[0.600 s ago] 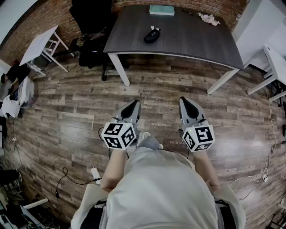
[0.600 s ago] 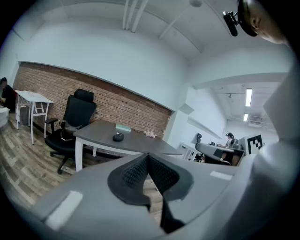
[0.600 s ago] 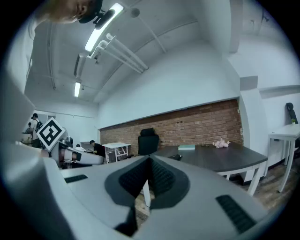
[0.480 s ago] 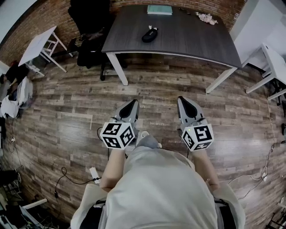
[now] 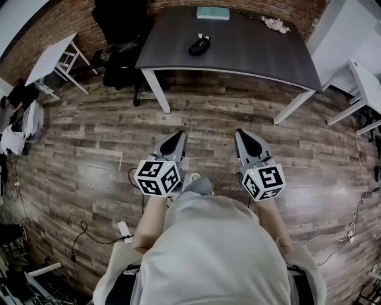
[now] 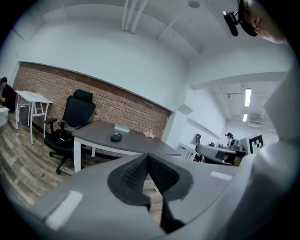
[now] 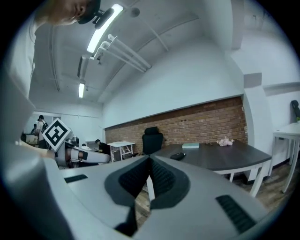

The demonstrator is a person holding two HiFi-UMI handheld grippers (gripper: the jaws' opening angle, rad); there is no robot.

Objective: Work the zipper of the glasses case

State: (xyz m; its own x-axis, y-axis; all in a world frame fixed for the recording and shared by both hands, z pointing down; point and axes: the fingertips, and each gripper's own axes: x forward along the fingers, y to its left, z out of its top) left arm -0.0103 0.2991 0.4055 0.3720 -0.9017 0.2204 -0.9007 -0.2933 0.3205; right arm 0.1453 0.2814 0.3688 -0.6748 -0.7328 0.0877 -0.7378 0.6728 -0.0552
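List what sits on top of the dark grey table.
On the dark grey table lie a black oval glasses case near the middle, a pale green flat pad at the far edge and a pinkish-white clump towards the far right corner. The case's inside is hidden.

No words, brands or numbers can be read. Only square markers are shown, on the cube (image 5: pixel 158 177) of the left gripper (image 5: pixel 178 137) and the cube (image 5: pixel 264 181) of the right gripper (image 5: pixel 241 133).

Black glasses case (image 5: pixel 200 46), dark grey table (image 5: pixel 256 53), seemingly teal book (image 5: pixel 213 13).
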